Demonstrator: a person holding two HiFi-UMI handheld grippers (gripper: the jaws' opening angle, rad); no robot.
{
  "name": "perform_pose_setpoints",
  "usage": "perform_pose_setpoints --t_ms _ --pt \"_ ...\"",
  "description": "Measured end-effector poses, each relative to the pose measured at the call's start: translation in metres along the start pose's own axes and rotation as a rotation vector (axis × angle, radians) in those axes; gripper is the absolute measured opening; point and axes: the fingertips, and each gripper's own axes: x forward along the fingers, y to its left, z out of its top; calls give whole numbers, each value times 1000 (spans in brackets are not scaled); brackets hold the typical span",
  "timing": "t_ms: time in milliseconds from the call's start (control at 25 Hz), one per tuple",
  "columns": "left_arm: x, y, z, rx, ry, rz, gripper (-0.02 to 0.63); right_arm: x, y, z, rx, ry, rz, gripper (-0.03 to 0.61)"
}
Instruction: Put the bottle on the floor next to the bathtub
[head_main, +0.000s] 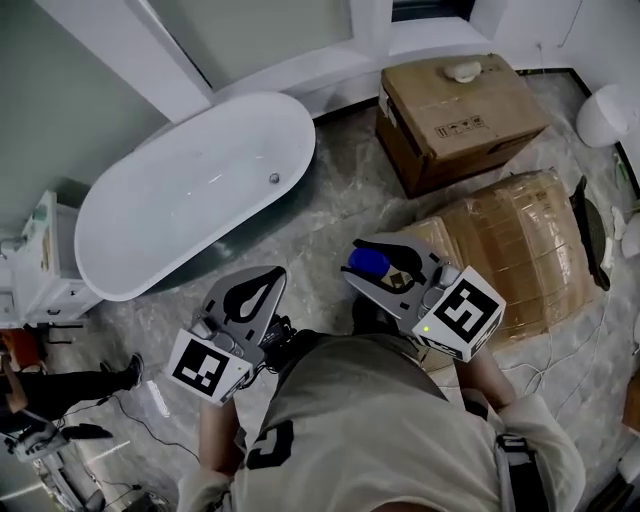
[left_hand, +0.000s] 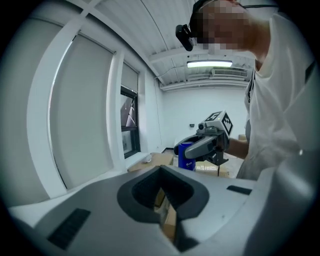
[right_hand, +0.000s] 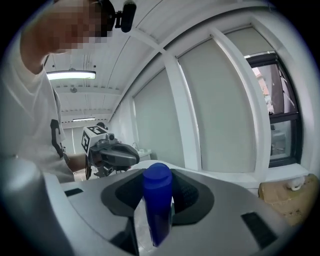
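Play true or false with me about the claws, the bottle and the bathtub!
1. The right claw is gripping a blue bottle. True.
2. The blue bottle is standing on the floor. False: it is up in the air, held by the right claw.
3. The left claw is carrying a cup. False: it is shut with nothing in it.
4. The bathtub is white. True.
5. A cardboard box sits on the floor. True.
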Motion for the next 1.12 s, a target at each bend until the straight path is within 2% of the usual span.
perform_pose_setpoints --t_ms 200,360,520,800,1120 --pt "17 13 0 -15 33 55 57 -3 -42 -1 10 -27 -40 160" --pt "18 26 -3 -27 39 105 57 6 -60 0 51 -16 4 160" --pt "12 51 -10 -46 43 131 57 30 -69 1 26 36 -6 160" --pt "12 117 -6 -51 -38 124 57 72 -90 15 51 97 -44 160" --pt "9 198 -4 -55 -91 85 57 125 -136 49 56 115 -182 160"
